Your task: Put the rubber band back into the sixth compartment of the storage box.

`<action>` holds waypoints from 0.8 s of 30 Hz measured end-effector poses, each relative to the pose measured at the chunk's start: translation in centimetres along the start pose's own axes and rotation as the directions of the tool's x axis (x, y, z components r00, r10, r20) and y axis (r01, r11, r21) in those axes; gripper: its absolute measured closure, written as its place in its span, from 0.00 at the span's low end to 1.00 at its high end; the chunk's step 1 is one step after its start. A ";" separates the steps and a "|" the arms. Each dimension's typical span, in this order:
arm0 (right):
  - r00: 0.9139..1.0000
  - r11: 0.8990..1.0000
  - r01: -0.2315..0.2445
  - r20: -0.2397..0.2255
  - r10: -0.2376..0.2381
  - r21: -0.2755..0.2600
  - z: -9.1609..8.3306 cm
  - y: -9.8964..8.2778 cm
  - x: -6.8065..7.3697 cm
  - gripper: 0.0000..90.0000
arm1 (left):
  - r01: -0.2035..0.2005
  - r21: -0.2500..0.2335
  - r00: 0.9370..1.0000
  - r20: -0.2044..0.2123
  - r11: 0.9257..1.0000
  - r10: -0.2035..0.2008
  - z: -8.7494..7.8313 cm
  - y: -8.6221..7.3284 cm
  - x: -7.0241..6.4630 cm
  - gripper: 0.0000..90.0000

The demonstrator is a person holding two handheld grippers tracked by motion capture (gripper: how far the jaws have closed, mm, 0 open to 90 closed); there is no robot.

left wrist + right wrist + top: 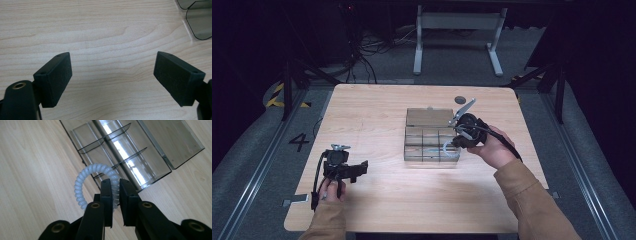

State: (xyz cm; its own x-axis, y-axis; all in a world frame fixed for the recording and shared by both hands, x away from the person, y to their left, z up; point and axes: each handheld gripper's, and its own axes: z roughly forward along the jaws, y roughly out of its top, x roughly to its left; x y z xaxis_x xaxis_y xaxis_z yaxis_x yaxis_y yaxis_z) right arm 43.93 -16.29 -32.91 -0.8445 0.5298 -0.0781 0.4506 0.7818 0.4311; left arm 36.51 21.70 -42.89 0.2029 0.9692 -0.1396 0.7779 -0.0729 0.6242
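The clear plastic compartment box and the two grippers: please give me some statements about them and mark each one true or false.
1. The right gripper is shut on the pale blue spiral hair tie. True.
2. The left gripper holds a coin. False: its jaws stand open above the bare light wooden table.
3. The clear plastic compartment box stands on the table. True.
4. The hair tie lies flat inside a compartment. False: it hangs from the right gripper.

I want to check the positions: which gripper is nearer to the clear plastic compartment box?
Right. The right gripper hangs at the clear plastic compartment box's near right corner; the left gripper rests far off to its left.
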 end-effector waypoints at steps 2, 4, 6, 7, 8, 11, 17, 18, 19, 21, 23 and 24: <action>1.000 1.000 -0.007 0.008 0.007 0.002 0.0 0.2 -0.5 0.91 | -0.003 0.001 1.000 0.002 1.000 0.003 0.0 0.0 0.0 0.18; 1.000 1.000 -0.017 0.018 0.017 0.007 0.2 0.4 -0.9 0.91 | -0.002 -0.001 1.000 0.001 1.000 0.002 0.0 0.0 0.0 0.18; 0.999 1.000 -0.027 0.023 0.027 0.005 0.3 0.5 -1.4 0.91 | -0.002 0.000 1.000 0.001 1.000 0.002 0.0 0.0 -0.1 0.18; 0.999 0.999 -0.034 0.025 0.034 0.001 0.4 0.5 -1.6 0.91 | -0.002 0.000 1.000 0.002 1.000 0.002 0.0 0.0 -0.1 0.18; 0.999 0.999 -0.042 0.026 0.041 0.002 0.5 0.6 -1.9 0.91 | -0.004 0.000 1.000 0.001 1.000 0.004 0.0 0.0 -0.1 0.18; 0.998 0.999 -0.052 0.031 0.052 0.002 0.6 0.7 -2.2 0.91 | -0.006 0.001 1.000 0.002 1.000 0.006 0.0 0.0 -0.1 0.18; 0.997 0.997 -0.070 0.046 0.070 0.009 1.1 1.0 -3.1 0.91 | -0.003 0.002 1.000 0.002 1.000 0.003 0.1 0.0 0.0 0.18; 0.996 0.997 -0.075 0.043 0.074 0.007 1.1 1.0 -3.2 0.91 | -0.002 0.000 1.000 0.002 1.000 0.002 0.1 0.0 0.0 0.18; 0.996 0.997 -0.076 0.044 0.075 0.009 1.2 1.0 -3.3 0.91 | -0.002 0.000 1.000 0.001 1.000 0.002 0.1 0.0 0.0 0.18; 0.996 0.997 -0.078 0.045 0.077 0.010 1.2 1.0 -3.3 0.91 | -0.002 0.001 1.000 0.002 1.000 0.002 0.1 0.0 0.0 0.18; 0.996 0.997 -0.082 0.048 0.081 0.012 1.2 1.0 -3.4 0.91 | -0.003 0.002 1.000 0.001 1.000 0.003 0.1 0.0 -0.1 0.18; 0.996 0.997 -0.079 0.049 0.079 0.012 1.3 1.0 -3.4 0.91 | -0.002 0.000 1.000 0.002 1.000 0.002 0.1 0.0 -0.1 0.18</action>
State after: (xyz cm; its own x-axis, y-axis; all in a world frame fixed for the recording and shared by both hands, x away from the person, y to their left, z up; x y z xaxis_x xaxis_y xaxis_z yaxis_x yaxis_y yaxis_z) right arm 47.59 -16.87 -33.35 -0.7915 0.6049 -0.0875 0.5196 0.7413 0.4249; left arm 36.55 21.62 -42.94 0.2057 0.9686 -0.1393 0.7771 -0.0752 0.6249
